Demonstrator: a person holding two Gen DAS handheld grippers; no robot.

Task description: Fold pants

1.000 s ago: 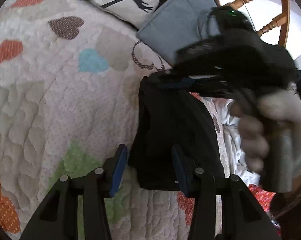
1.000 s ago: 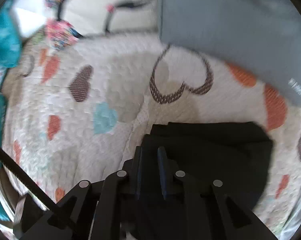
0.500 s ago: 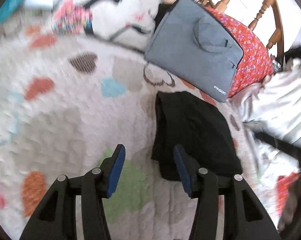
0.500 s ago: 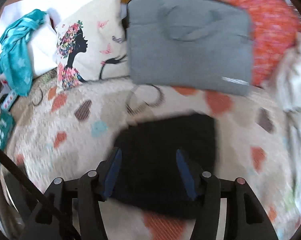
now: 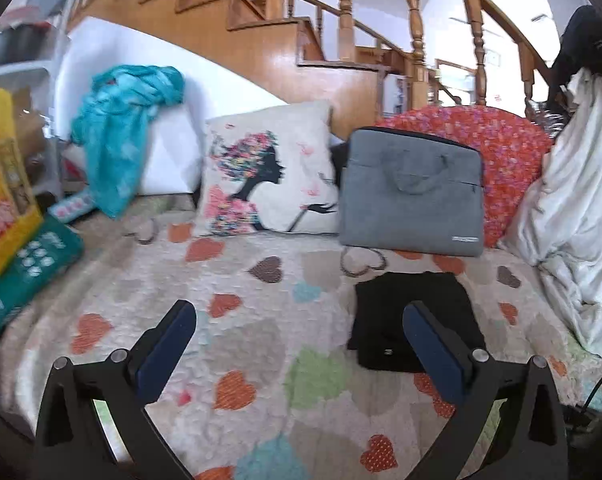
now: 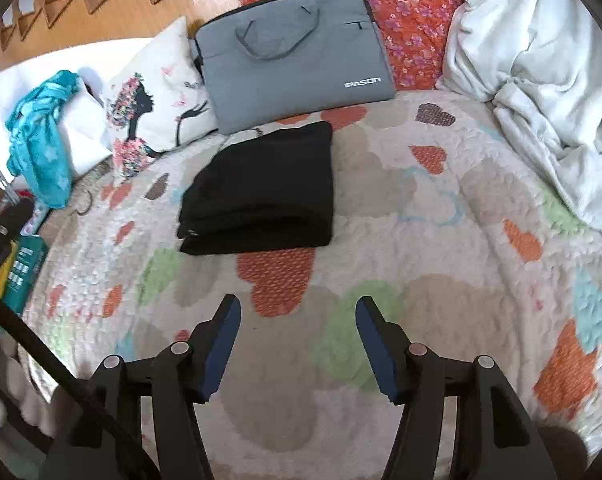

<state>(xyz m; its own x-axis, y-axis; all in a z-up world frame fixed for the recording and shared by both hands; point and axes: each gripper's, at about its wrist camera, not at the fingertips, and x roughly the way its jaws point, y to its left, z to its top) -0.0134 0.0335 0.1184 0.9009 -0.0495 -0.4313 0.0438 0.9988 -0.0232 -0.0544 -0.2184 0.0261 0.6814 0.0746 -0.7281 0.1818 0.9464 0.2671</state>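
Observation:
The black pants (image 6: 261,188) lie folded into a compact rectangle on the heart-patterned quilt (image 6: 421,240), just in front of a grey laptop bag (image 6: 297,48). In the left wrist view the pants (image 5: 405,316) sit at centre right, partly behind my right finger. My left gripper (image 5: 297,344) is open and empty, held back above the quilt. My right gripper (image 6: 299,340) is open and empty, well short of the pants.
A printed pillow (image 5: 269,168), a red floral cushion (image 5: 509,160) and a white crumpled blanket (image 6: 541,80) line the back and right. A teal cloth (image 5: 121,128) and boxes (image 5: 17,248) sit at the left. A wooden staircase (image 5: 301,20) rises behind.
My right gripper let go of the pants and opened. Both grippers pulled back and up, away from the folded pants, which stay on the quilt.

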